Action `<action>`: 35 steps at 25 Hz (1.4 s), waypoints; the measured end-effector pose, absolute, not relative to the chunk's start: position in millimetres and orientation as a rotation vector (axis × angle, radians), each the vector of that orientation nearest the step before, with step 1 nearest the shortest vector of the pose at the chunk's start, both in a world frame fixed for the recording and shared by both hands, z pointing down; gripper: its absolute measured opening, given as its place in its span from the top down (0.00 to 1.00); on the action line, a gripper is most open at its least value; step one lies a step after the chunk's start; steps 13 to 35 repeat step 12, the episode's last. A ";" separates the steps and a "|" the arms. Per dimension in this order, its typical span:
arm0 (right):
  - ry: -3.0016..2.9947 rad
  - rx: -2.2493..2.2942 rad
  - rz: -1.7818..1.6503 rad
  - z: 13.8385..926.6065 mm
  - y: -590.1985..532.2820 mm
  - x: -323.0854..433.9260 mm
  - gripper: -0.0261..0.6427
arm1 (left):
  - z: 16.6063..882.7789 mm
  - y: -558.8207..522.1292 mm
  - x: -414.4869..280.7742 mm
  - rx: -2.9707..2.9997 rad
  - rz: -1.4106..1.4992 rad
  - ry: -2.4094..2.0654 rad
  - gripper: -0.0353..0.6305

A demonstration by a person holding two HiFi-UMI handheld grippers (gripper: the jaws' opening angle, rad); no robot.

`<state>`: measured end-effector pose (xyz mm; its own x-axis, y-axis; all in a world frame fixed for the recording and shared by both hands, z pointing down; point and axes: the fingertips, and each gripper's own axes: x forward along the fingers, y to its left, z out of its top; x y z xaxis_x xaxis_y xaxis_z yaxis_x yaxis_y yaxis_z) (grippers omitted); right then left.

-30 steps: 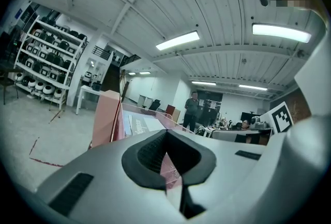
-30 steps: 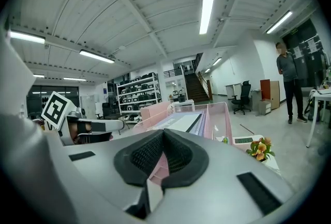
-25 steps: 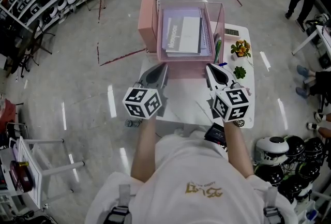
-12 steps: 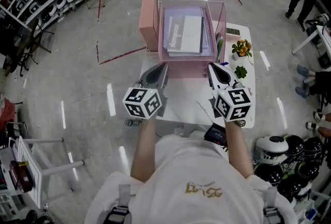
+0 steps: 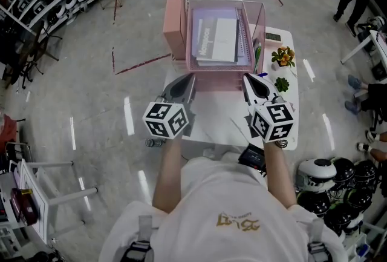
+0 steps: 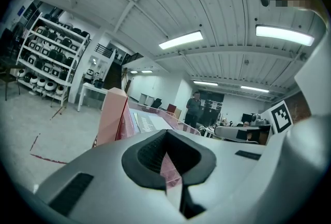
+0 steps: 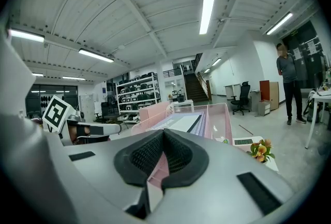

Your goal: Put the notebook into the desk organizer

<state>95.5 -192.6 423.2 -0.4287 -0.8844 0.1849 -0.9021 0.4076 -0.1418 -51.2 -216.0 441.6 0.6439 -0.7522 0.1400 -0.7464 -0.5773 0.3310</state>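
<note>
The left hand-held gripper and the right hand-held gripper are both clenched tight, nothing between their jaws. They hover side by side over the white desk, tips close to the front wall of the pink wire-mesh desk organizer. Inside it (flat, white label up) lies the lilac spiral-bound notebook. Off to the right, a small pot of orange flowers sits on the desk.

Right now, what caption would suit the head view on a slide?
The notebook lies in the pink desk organizer; left gripper and right gripper hover shut and empty before it.
</note>
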 end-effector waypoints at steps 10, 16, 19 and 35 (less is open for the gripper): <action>-2.583 1.591 0.345 425.7 -194.1 89.6 0.94 | 443.8 -219.4 -51.3 2.497 -0.020 -1.185 0.92; -2.586 1.581 0.344 426.5 -195.2 88.1 0.94 | 444.8 -220.8 -51.8 2.494 -0.020 -1.186 0.92; -2.586 1.581 0.344 426.5 -195.2 88.1 0.94 | 444.8 -220.8 -51.8 2.494 -0.020 -1.186 0.92; -2.586 1.581 0.344 426.5 -195.2 88.1 0.94 | 444.8 -220.8 -51.8 2.494 -0.020 -1.186 0.92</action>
